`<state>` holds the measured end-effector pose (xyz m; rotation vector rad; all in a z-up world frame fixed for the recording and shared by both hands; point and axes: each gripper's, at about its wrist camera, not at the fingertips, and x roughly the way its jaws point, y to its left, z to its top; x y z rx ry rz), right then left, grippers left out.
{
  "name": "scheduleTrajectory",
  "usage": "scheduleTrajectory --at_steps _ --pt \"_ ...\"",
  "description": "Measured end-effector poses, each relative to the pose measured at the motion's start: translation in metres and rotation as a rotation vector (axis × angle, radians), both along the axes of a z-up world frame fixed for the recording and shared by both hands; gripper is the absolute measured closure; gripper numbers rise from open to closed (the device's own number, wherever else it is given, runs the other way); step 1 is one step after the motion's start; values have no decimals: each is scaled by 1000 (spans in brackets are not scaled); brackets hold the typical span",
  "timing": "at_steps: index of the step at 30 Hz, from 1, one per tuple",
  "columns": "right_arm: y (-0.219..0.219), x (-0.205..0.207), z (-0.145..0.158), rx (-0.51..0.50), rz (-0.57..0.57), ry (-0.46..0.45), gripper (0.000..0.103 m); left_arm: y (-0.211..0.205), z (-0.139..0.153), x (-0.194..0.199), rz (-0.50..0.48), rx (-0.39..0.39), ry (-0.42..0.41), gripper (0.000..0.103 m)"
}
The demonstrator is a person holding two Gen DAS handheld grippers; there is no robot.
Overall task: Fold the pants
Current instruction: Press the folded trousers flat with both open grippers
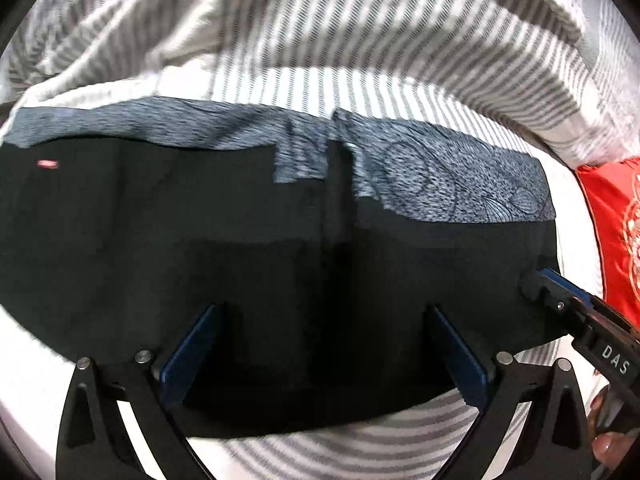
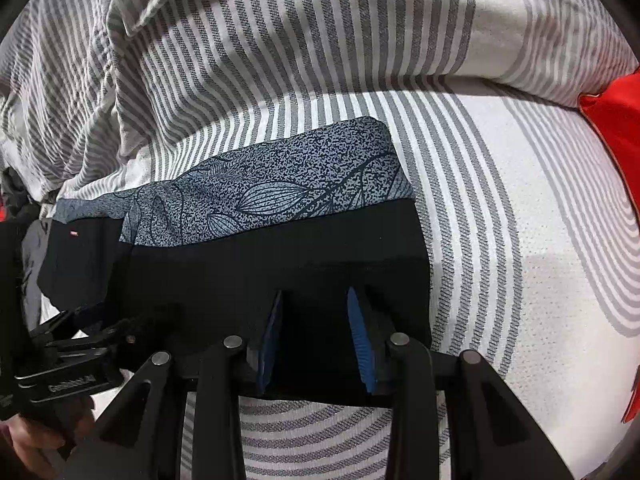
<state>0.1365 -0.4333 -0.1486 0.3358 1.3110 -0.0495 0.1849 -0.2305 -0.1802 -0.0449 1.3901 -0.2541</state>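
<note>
The pants [image 1: 240,232] are black with a blue-grey leaf-print band [image 1: 452,176] along the far edge. They lie flat on the striped bed. My left gripper [image 1: 326,308] is open, its blue pads wide apart over the near black edge. My right gripper shows in the left wrist view [image 1: 536,280] at the pants' right edge. In the right wrist view the pants [image 2: 260,264] lie ahead, print band [image 2: 280,196] on the far side. My right gripper [image 2: 316,296] is open, its pads apart over the black near right corner.
A grey-and-white striped sheet [image 2: 500,240] covers the bed. A rumpled striped duvet [image 1: 320,24] is piled behind the pants. A red cushion [image 1: 616,232] lies at the right, also in the right wrist view [image 2: 616,128].
</note>
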Motion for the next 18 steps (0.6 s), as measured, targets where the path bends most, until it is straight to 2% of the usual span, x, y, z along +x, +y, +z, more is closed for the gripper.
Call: scheduleTrajectory --at_steps 3,6,9,13,18 --pt "-1 2 -3 13 27 -8 66 16 21 -3 52 29 -44 0" --pt "-4 0 -5 33 40 -30 66 20 34 15 90 50 -96 0" --pt "-8 -1 -5 55 21 -37 65 14 26 41 95 105 -94 0" --pt "-7 -1 -5 65 14 -44 61 1 5 49 35 212 -79 0" --pt "0 0 -5 59 41 -54 47 12 -1 34 28 190 -86 0"
